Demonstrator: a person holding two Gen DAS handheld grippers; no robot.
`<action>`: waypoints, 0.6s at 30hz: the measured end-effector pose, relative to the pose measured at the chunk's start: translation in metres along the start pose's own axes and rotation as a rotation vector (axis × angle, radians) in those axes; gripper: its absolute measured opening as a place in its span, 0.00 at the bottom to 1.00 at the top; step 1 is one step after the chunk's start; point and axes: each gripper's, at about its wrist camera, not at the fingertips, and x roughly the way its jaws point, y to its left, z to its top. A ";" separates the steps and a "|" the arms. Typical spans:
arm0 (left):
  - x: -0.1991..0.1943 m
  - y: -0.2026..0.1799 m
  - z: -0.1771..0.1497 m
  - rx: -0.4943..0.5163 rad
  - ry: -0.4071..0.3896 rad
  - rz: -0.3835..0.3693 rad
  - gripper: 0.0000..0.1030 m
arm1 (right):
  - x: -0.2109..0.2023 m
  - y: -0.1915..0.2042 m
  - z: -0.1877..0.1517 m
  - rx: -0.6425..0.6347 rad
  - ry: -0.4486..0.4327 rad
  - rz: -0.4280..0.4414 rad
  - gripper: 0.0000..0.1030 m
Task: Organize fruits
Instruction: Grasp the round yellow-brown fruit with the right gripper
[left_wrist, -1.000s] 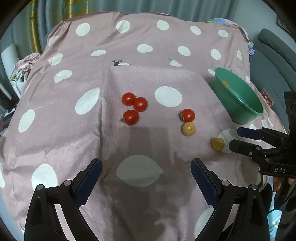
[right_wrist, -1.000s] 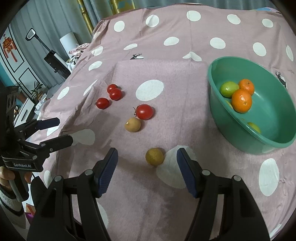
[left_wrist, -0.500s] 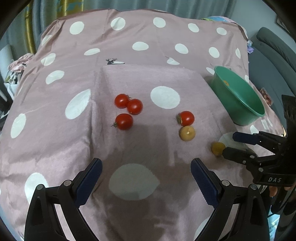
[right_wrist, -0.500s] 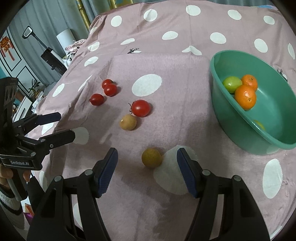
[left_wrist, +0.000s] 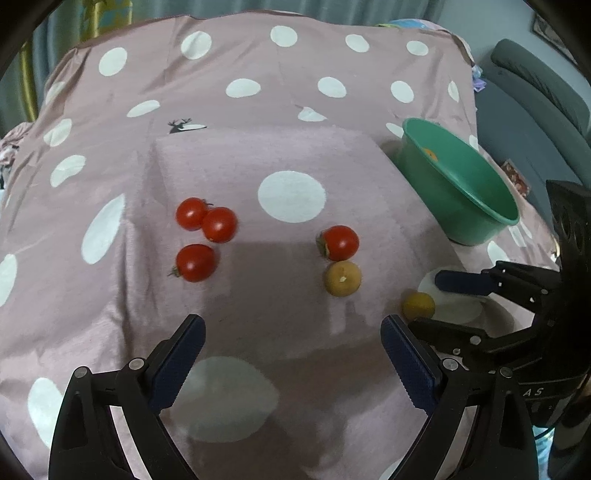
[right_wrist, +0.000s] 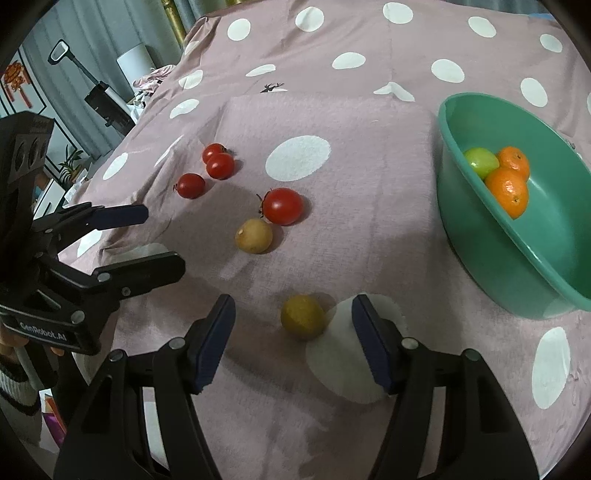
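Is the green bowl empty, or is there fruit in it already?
Not empty. The green bowl holds two oranges and a green fruit against its far wall. Any fruit behind the near rim is hidden.

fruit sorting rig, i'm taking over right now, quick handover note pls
Left gripper: open, empty, above the cloth short of the three small tomatoes.
Right gripper: open, straddling the near yellow-brown fruit, pads not on it.
Done: two oranges and a green fruit sit in the green bowl.
Left on the cloth: the three small tomatoes, a larger tomato, a tan fruit beside it, and the near yellow-brown fruit.
Suggested next: close the right gripper on that fruit, carry it to the bowl.
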 end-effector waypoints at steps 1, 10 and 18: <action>0.000 0.001 0.000 -0.005 -0.001 -0.009 0.93 | 0.001 0.000 0.000 -0.003 0.003 0.002 0.63; -0.002 0.024 -0.004 -0.066 -0.017 -0.039 0.93 | 0.007 0.001 -0.002 -0.042 0.021 -0.008 0.54; 0.004 0.019 -0.004 -0.068 0.002 -0.039 0.93 | 0.013 0.003 -0.003 -0.066 0.031 -0.002 0.48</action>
